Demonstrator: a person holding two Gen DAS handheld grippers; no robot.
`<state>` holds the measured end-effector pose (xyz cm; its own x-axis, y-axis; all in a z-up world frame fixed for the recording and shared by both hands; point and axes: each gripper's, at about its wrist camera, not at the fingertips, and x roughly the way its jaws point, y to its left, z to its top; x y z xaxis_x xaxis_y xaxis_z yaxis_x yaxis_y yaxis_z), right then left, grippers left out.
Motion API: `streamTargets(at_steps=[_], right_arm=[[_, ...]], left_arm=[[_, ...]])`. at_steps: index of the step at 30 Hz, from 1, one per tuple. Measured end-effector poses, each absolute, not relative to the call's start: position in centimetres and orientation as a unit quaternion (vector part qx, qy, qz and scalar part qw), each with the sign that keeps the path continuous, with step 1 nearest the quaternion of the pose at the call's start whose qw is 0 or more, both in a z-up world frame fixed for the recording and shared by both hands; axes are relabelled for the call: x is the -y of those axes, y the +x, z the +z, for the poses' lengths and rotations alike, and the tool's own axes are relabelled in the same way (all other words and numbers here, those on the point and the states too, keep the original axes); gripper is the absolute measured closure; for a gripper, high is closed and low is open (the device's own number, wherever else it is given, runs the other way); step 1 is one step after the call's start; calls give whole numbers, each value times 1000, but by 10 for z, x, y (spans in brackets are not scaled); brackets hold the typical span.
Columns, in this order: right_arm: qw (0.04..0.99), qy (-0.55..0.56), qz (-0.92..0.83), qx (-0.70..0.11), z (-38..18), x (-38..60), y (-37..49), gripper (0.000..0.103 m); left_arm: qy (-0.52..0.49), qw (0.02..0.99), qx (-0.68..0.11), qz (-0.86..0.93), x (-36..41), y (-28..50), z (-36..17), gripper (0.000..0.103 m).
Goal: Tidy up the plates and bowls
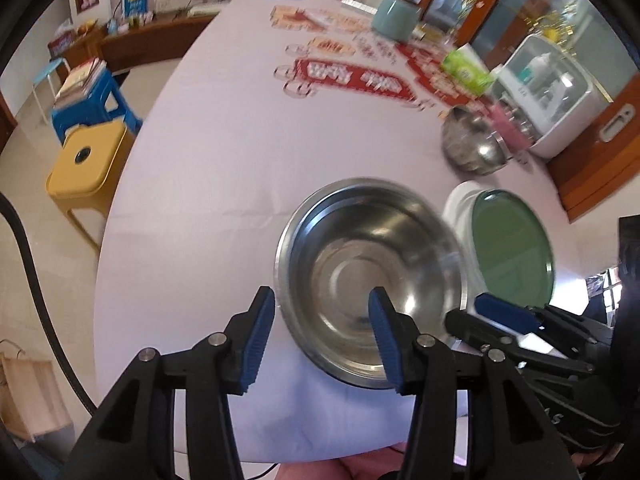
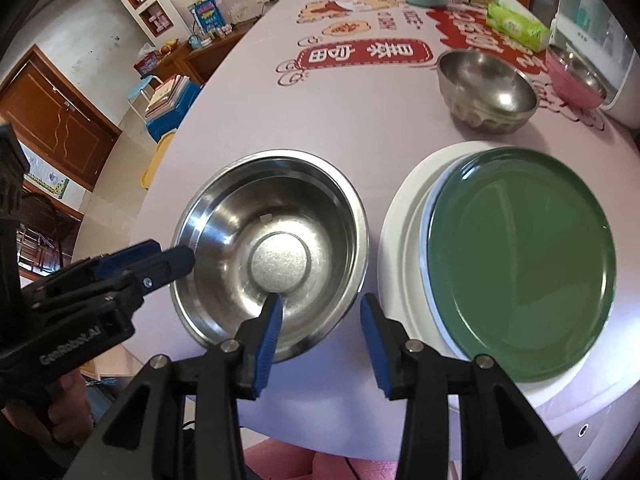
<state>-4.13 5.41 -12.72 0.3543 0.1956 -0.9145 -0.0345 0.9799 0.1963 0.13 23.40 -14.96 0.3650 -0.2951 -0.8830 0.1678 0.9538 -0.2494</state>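
In the left wrist view, we find the far table (image 1: 224, 128) blurred, its prints unreadable. Our left gripper (image 1: 322, 338) stands apart, pads clear, straddling the near rim of the steel bowl (image 1: 372, 276), which sits mouth up directly ahead. The right gripper (image 1: 506, 314) is partly cut off at right. Beyond it lies one green plate (image 1: 512, 248).

In the right wrist view, our right gripper (image 2: 322, 338) also stands apart, clamping nothing, one finger over the bowl's (image 2: 272, 256) near rim. The green plate (image 2: 520, 264) lies flat right of it, covering most of a white plate (image 2: 404, 216). We count three steel bowls, counting a second steel bowl (image 2: 486, 90) and a pink-cased one (image 2: 574, 76), clipped.
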Motion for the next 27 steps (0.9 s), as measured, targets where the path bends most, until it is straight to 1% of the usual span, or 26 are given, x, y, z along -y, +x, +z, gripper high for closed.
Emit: streamTargets(at_steps=[3,12,14,20,21,23,25,27], right_arm=[[831,67,71,-547,-119,-55,-51,62],[882,54,57,-464,-91,-52,-72,62],[893,51,48,-444,-83,-49,-75,55],[917,55,26,-394,-67,-34,-82,44],[921,55,24,-385,-63,-30,-83,43],[926,53,21,-374,-58,-23,-85,38],[930,52,18,-365,-54,-14,-88,37],[932,52,17,-358,-52,-6,-90,36]], left_arm=[[-64,835,-525,-150,-233,-10,-138,52],[-85,853,-489,-163,-240,-40,-110,51],[-85,859,-478,-162,-242,-44,-102,50],[-73,875,-456,-148,-237,-50,-80,39],[-72,877,-453,-146,-235,-51,-77,36],[-72,881,-445,-145,-230,-51,-68,32],[-71,883,-441,-144,-223,-51,-62,24],[-71,886,-434,-147,-213,-50,-54,19]])
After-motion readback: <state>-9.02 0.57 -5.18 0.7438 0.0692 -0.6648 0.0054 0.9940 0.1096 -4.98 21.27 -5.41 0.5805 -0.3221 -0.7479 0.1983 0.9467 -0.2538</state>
